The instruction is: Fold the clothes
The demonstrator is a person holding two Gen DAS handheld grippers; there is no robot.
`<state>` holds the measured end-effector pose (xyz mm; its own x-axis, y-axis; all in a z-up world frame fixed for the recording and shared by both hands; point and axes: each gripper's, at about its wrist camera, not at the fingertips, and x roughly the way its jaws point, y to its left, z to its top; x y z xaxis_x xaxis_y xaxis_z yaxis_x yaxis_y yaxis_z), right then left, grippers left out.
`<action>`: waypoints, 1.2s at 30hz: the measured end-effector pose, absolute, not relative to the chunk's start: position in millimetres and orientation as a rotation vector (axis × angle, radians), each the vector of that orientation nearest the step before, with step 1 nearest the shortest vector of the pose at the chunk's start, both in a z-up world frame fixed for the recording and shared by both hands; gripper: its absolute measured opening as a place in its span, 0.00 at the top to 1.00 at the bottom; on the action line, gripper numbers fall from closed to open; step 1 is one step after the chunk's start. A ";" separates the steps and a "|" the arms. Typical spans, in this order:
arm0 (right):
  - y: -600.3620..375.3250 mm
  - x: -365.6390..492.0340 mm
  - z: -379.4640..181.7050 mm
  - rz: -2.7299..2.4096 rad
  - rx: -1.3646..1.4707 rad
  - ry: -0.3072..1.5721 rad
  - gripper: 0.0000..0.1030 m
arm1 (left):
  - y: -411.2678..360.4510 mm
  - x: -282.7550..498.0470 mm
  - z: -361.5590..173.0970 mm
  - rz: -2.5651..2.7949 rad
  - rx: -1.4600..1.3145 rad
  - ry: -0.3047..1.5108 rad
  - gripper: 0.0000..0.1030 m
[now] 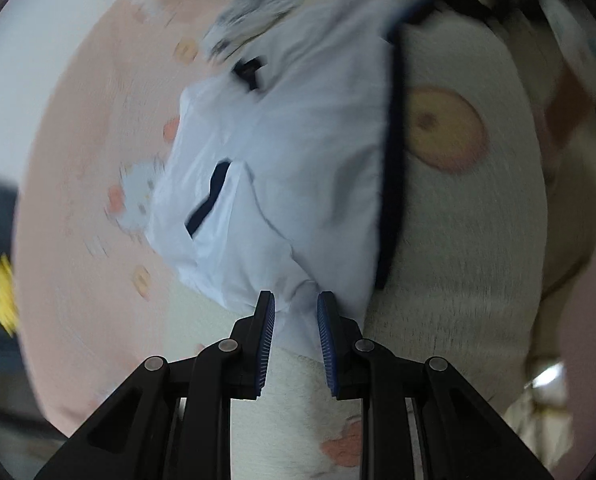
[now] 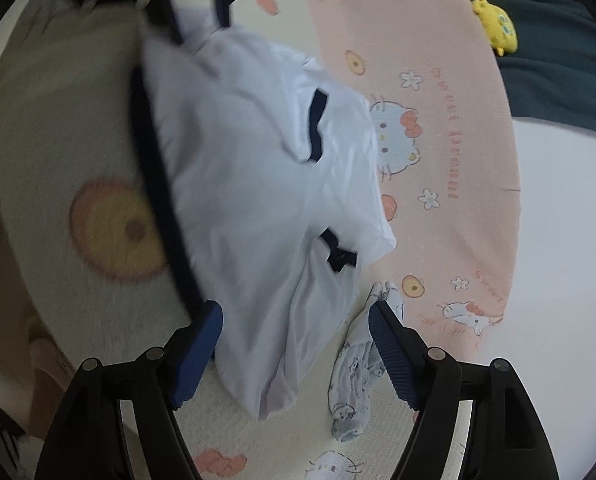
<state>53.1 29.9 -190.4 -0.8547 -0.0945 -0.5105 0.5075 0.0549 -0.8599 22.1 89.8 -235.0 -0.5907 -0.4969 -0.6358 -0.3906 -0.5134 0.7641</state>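
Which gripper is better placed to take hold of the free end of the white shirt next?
The right. The right gripper is open, with the loose end of the white shirt lying between its spread fingers. The left gripper is already shut on a bunched corner of it, so it probably should just hold.

Shirt (image 2: pixel 258 184) on blanket (image 2: pixel 438 152); printed garment (image 2: pixel 358 368) beside shirt; toy (image 2: pixel 494 24) beyond blanket.
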 end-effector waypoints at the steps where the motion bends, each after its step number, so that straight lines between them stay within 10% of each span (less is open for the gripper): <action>1: 34.4 53.9 -194.1 -1.834 0.401 1.934 0.27 | 92.3 27.1 -239.2 -2.258 1.350 -1.587 0.81; 4: 47.0 56.1 -204.4 -1.784 0.350 2.021 0.27 | 98.5 40.3 -250.0 -2.188 1.266 -1.763 0.81; 14: 68.6 48.8 -220.5 -1.735 0.338 2.108 0.26 | 86.1 21.3 -235.9 -2.202 1.347 -1.550 0.81; 36: 67.6 -26.3 -182.9 -2.270 0.917 1.656 0.26 | 102.1 -95.0 -207.9 -2.348 0.759 -2.023 0.81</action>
<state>-26.3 67.6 -182.9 -0.7919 0.2027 -0.5760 0.4866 -0.3604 -0.7958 -95.0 102.1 -207.9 -0.8858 -0.2655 -0.3807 -0.3373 -0.1953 0.9209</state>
